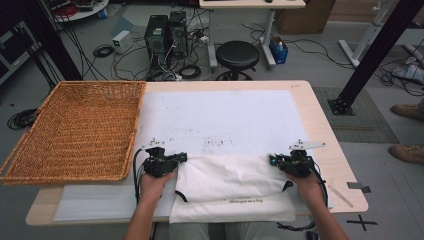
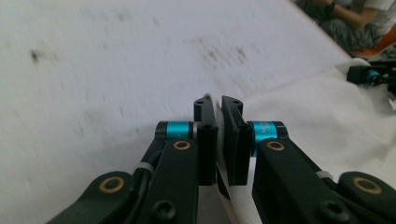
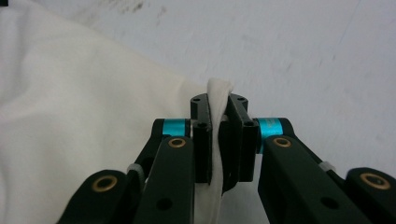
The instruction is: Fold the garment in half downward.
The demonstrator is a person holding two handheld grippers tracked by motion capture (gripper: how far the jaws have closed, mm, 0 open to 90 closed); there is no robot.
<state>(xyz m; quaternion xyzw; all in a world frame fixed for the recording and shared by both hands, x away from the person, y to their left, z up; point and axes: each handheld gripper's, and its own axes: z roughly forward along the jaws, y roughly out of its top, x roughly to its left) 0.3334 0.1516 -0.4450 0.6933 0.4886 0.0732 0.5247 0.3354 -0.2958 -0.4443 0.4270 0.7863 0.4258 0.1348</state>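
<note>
Cloth bag: a white cloth bag (image 1: 232,187) with a black drawstring lies flat at the near edge of the tabletop (image 1: 327,150), on a white sheet (image 1: 220,117).
Left gripper: the left gripper (image 1: 182,158) has its jaws clamped on the bag's far left corner, fabric pinched between them (image 2: 218,140).
Right gripper: the right gripper (image 1: 272,160) has its jaws closed on the far right corner, a tuft of cloth poking out above them (image 3: 219,135).
Basket: a wicker basket (image 1: 75,130) sits to the left, apart from the bag.

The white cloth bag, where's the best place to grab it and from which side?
Grip the white cloth bag at its two far corners, coming in from each outer side. It lies flat, so only edges give the jaws purchase; the left hand-held gripper and right hand-held gripper pinch there.
</note>
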